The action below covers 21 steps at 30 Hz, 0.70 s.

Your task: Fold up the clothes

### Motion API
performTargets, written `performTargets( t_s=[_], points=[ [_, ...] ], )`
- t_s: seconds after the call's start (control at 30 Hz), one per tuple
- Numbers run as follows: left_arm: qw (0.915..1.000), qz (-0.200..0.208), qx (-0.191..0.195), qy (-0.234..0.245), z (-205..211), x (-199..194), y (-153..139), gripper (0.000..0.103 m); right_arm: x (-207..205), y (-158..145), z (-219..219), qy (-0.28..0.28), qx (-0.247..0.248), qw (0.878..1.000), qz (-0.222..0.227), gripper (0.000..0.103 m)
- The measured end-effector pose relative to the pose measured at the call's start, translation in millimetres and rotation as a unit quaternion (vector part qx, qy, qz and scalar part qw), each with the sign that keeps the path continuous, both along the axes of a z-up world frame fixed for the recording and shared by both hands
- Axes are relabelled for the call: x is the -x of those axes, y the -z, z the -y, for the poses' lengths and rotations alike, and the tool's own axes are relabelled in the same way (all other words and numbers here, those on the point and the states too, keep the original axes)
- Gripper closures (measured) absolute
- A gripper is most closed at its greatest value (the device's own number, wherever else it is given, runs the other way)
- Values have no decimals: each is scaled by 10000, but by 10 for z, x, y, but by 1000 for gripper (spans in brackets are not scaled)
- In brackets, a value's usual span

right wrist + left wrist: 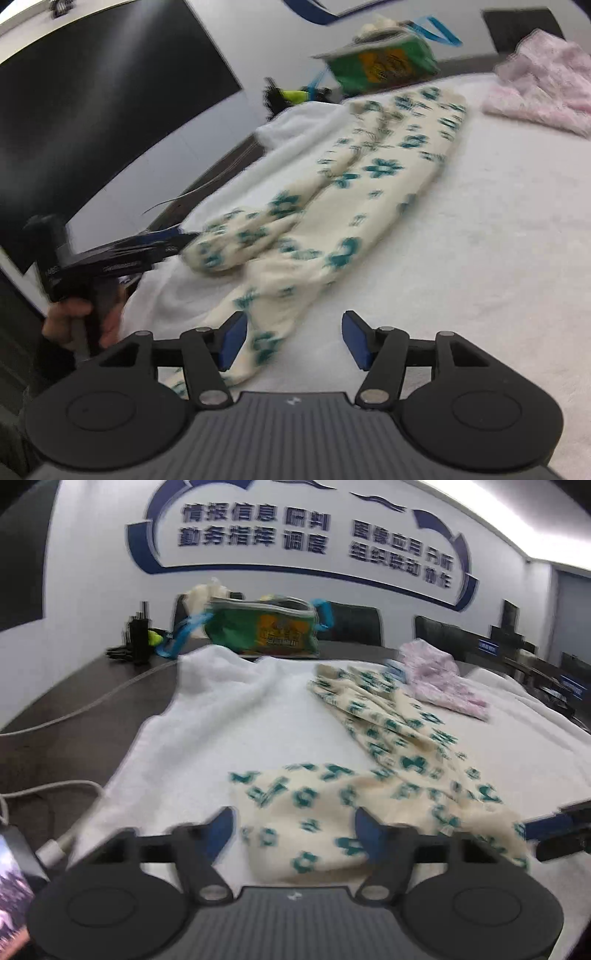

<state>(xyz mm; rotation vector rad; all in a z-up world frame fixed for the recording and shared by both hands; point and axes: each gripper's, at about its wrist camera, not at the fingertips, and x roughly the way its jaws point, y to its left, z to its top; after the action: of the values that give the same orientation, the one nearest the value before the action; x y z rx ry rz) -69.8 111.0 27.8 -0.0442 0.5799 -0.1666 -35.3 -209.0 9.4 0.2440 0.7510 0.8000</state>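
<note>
The left gripper [293, 830] is sitting wide open, low over the near end of the cream pants with teal flowers [369, 794]. Cloth is lying between its two blue pads, but the pads are not squeezing it. In the right wrist view, the right gripper [293, 339] is also standing wide open. A pant leg end is lying just beside its left blue pad [232, 339], and nothing is being held.

To the left in that view, a hand [79, 321] is gripping the handle of the left gripper, whose tip is reaching the bunched end of the pants [332, 206]. From there I cannot tell if that tip is pinching cloth.

The pants are lying long and a bit crumpled on a white towel [221, 720], which is covering a dark table [66, 720]. A white cable [74, 712] is running across the table on the left.

Farther back, a pink garment [439, 679] is sitting in a heap on the towel, near the far end of the pants. Behind that, a green bag with blue straps [262, 627] is sitting on the table. A wall with big blue lettering [258, 528] is standing at the back.
</note>
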Motion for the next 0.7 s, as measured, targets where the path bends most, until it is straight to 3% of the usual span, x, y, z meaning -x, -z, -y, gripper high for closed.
performTargets(
  t_s=[0.03, 0.07, 0.13, 0.2, 0.27, 0.33, 0.4, 0.5, 0.53, 0.57, 0.6, 0.63, 0.67, 0.7],
  points=[
    [9999, -68, 54, 79, 26, 25, 24, 96, 23, 7, -48, -24, -51, 10000, 60, 45],
    [9998, -128, 109, 139, 53, 51, 46, 101, 26, 29, -121, -36, -7, 9999, 102, 46],
    [9996, -130, 231, -11, 131, 121, 45, 103, 12, 85, -280, -11, 167, 9997, 202, 58],
    [9989, -39, 436, -153, 203, 281, -22, 103, 9, 55, -358, 6, 460, 9980, 429, 95],
    [9955, 46, 923, -220, 276, 511, -116, 103, 16, -11, -359, -11, 665, 9960, 603, 99],
    [9891, 2, 1458, -198, 389, 761, -202, 103, 49, -159, -160, 2, 554, 9963, 658, 100],
    [9825, 25, 1845, 254, 539, 944, -242, 103, 105, -319, 28, 151, 520, 9952, 815, 100],
    [9629, -89, 2327, 1365, 606, 1061, -268, 81, 174, -475, 208, 334, 615, 9926, 993, 96],
    [9588, 66, 2308, 1656, 578, 1099, -298, 71, 188, -458, 217, 350, 653, 9925, 971, 96],
    [9615, 286, 2110, 1739, 548, 1147, -339, 59, 208, -423, 218, 366, 682, 9925, 943, 92],
    [9677, 537, 1799, 1685, 511, 1195, -383, 53, 227, -389, 220, 383, 710, 9925, 915, 77],
    [9741, 797, 1450, 1543, 459, 1223, -409, 42, 247, -355, 221, 399, 738, 9925, 887, 66],
    [9791, 1002, 1095, 1387, 411, 1199, -385, 26, 267, -321, 223, 416, 767, 9925, 859, 47],
    [9823, 1205, 738, 1230, 362, 1175, -361, 19, 286, -287, 224, 432, 795, 9924, 831, 42]
  ],
)
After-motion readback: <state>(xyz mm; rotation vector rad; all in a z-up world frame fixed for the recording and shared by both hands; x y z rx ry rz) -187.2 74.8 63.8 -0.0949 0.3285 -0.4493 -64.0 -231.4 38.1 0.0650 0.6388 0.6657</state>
